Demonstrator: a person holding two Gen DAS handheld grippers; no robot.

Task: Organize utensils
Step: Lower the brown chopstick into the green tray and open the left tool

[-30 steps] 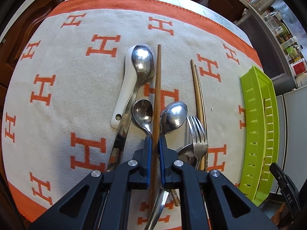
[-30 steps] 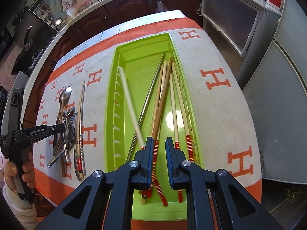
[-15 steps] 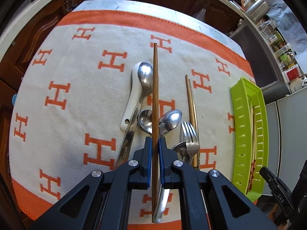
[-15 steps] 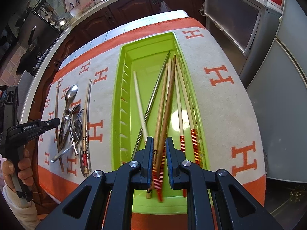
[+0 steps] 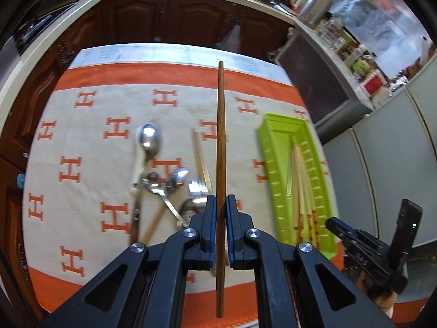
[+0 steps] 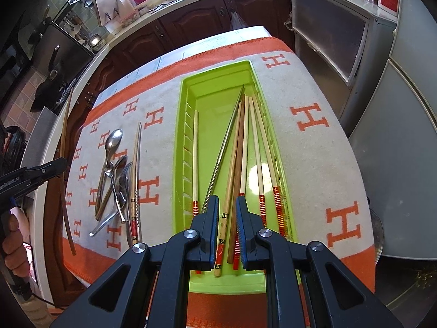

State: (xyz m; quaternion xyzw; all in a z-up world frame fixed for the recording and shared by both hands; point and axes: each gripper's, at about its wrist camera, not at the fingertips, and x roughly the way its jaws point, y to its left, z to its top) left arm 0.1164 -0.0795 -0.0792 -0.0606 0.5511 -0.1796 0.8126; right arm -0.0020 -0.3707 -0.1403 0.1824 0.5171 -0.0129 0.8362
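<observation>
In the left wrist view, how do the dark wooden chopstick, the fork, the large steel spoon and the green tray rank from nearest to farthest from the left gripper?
1. Dark wooden chopstick: clamped between the jaws of the left gripper.
2. Fork: just left of the fingertips, on the cloth.
3. Large steel spoon and green tray: spoon bowl far left, tray to the right; too close to call.

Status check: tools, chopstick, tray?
Left tool shut on brown chopstick, clear of cloth. Right tool open, empty, over green tray. Path to tray unobstructed.
</observation>
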